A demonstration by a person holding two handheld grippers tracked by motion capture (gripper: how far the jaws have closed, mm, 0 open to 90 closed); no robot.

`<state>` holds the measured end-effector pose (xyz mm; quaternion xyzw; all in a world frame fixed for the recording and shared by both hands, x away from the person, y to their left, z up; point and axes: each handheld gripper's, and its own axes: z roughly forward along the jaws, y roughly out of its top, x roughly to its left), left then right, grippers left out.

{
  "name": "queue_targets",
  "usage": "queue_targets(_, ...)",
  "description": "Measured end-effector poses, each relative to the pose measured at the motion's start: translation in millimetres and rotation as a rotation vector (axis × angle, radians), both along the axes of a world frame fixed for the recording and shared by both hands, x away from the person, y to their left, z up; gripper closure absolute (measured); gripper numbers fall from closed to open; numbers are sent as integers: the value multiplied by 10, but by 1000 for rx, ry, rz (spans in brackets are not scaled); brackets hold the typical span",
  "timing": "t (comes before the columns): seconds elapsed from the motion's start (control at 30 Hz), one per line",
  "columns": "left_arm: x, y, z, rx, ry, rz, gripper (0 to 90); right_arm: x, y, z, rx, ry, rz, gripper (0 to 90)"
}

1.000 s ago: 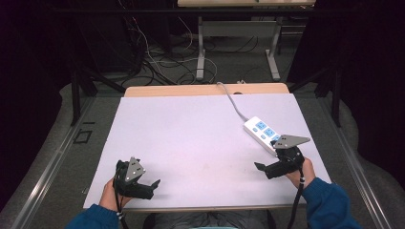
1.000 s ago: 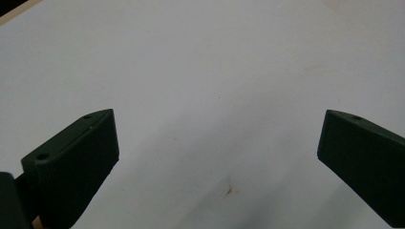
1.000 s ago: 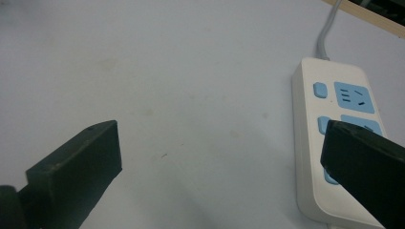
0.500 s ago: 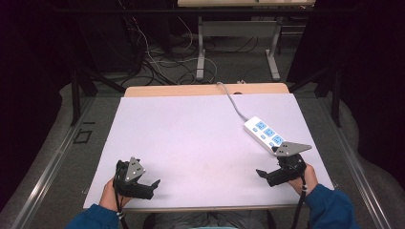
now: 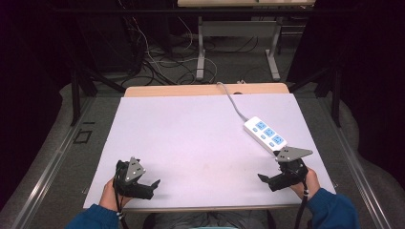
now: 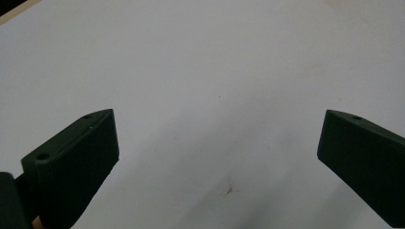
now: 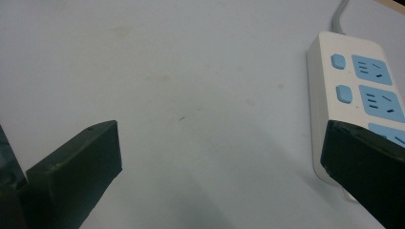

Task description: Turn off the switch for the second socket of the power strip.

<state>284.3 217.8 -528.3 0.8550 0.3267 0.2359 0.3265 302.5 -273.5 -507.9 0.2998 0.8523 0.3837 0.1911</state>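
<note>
Left tongs (image 5: 154, 183) gaping wide, empty, right tongs (image 5: 263, 178) likewise (near white power strip (image 5: 265, 134)), pale table (image 5: 191, 138)

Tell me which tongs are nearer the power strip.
Right. The right tongs sit just at the near end of the power strip; the left tongs are far across the table.

left gripper (image 5: 152, 183) jaws apart, right gripper (image 5: 264, 178) likewise

no readable text, labels or numbers
</note>
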Motion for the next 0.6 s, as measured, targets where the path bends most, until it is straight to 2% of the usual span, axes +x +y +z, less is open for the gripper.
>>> queue_targets(0.1,0,1,0,0,0,1,4,-18,1,-17,-1,-18,-5,0)
queue_targets(0.23,1,1,1,2,-2,0,4,-52,-4,-24,-6,-7,-13,0)
queue_targets(0.37,3,6,6,14,-11,0,4,-75,-17,-29,-10,-28,-13,0)
queue_targets(0.43,1,1,0,2,1,0,4,-100,-17,-29,-7,-23,-18,0)
queue_targets(0.53,1,-4,-4,3,-2,0,4,-107,-24,-31,-14,-33,-15,0)
queue_targets(0.6,3,-6,-2,4,0,0,4,-115,-30,-28,-11,-24,-18,0)
